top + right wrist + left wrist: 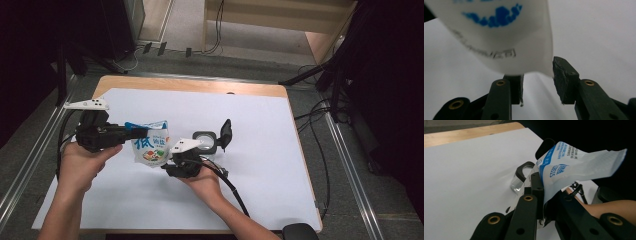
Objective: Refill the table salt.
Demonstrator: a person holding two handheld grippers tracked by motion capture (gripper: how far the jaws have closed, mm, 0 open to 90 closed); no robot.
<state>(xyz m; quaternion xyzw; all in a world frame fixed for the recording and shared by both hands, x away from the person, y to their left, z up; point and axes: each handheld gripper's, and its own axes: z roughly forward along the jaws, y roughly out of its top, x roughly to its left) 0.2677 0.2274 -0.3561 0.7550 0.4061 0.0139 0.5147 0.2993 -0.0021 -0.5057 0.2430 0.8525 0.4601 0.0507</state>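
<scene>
Left claw [131,132] pinching crinkly white-blue plastic pouch [151,145]; right claw [167,167] spread just under pouch's rounded bottom.

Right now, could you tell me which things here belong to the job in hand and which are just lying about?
In the job:
- pouch, clamped by the left gripper
- right gripper, jaws apart at the pouch's bottom
- jar, lid flipped open

Lying about:
- cables on the floor
- white sheet

Pouch [150,145] above the table [260,165], between left gripper [131,133] (on its left) and right gripper [167,167]; jar [206,142] just right of pouch, lid [225,134] at its right side.
</scene>
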